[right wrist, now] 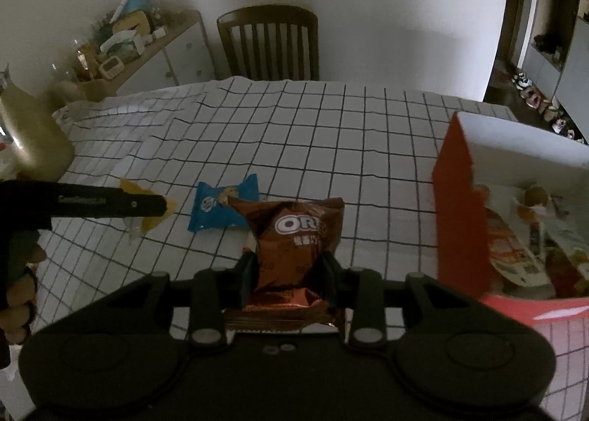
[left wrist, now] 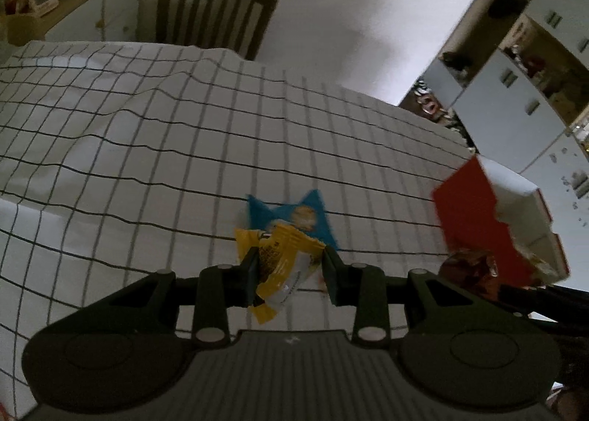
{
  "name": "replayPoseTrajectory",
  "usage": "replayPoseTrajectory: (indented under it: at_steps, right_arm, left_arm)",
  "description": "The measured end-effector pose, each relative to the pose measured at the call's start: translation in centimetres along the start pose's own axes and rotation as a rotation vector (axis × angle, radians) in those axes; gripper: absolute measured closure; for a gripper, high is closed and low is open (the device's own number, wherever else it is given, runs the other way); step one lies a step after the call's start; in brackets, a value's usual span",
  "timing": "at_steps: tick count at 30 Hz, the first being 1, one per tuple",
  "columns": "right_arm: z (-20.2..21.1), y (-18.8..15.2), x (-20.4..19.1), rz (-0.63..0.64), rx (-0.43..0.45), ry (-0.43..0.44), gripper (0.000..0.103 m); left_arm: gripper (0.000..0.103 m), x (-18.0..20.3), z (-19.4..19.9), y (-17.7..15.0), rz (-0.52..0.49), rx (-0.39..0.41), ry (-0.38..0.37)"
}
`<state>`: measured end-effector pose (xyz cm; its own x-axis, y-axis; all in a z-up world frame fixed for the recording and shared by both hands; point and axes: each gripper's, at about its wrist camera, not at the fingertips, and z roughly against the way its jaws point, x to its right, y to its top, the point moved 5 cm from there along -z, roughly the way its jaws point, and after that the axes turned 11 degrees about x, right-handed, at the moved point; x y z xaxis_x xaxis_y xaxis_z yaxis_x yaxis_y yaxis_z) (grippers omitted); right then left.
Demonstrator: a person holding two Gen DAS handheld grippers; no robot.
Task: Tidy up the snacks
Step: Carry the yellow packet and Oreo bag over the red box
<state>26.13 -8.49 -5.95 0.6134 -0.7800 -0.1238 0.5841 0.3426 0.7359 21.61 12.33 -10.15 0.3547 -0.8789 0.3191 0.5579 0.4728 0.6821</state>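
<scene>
My left gripper (left wrist: 289, 270) is shut on a yellow snack packet (left wrist: 281, 266), held above the checked tablecloth. Behind it a blue snack packet (left wrist: 294, 216) lies flat on the cloth. My right gripper (right wrist: 289, 270) is shut on a brown Oreo packet (right wrist: 294, 248), also lifted off the table. In the right wrist view the blue packet (right wrist: 221, 207) lies just beyond the Oreo packet, and the left gripper's finger (right wrist: 110, 203) with the yellow packet (right wrist: 151, 218) shows at the left. A red and white box (right wrist: 460, 222) with several snacks inside stands at the right.
The table (right wrist: 331, 133) wears a rumpled white cloth with a black grid. A wooden chair (right wrist: 270, 45) stands at its far side. A cluttered sideboard (right wrist: 147, 49) is at the back left, and a person's hand (right wrist: 18, 292) holds the left gripper.
</scene>
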Motion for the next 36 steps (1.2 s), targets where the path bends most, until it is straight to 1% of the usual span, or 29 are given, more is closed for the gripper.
replayPoseTrajectory:
  at_steps: [6, 9, 18, 28, 33, 36]
  right_arm:
    - [3.7, 0.1, 1.3, -0.010, 0.021, 0.006, 0.067]
    - [5.4, 0.0, 2.1, 0.006, 0.026, -0.003, 0.067]
    - [10.3, 0.0, 7.0, 0.007, 0.070, -0.037, 0.067]
    - [13.3, 0.1, 13.3, 0.021, 0.103, -0.054, 0.067]
    - [13.9, 0.3, 16.1, 0.022, 0.114, -0.065, 0.067]
    - [14.0, 0.4, 17.9, 0.017, 0.119, -0.070, 0.067]
  left_arm:
    - [0.068, 3.8, 2.1, -0.2, -0.033, 0.010, -0.052]
    - [0.068, 5.9, 2.7, -0.3, -0.053, 0.012, -0.073]
    - [0.068, 12.7, 4.1, -0.9, -0.108, 0.024, -0.118]
    - [0.068, 21.0, 3.6, -1.3, -0.152, 0.032, -0.162]
    - [0.068, 24.8, 2.6, -1.4, -0.175, 0.035, -0.179]
    - [0.068, 26.9, 1.6, -1.2, -0.186, 0.038, -0.175]
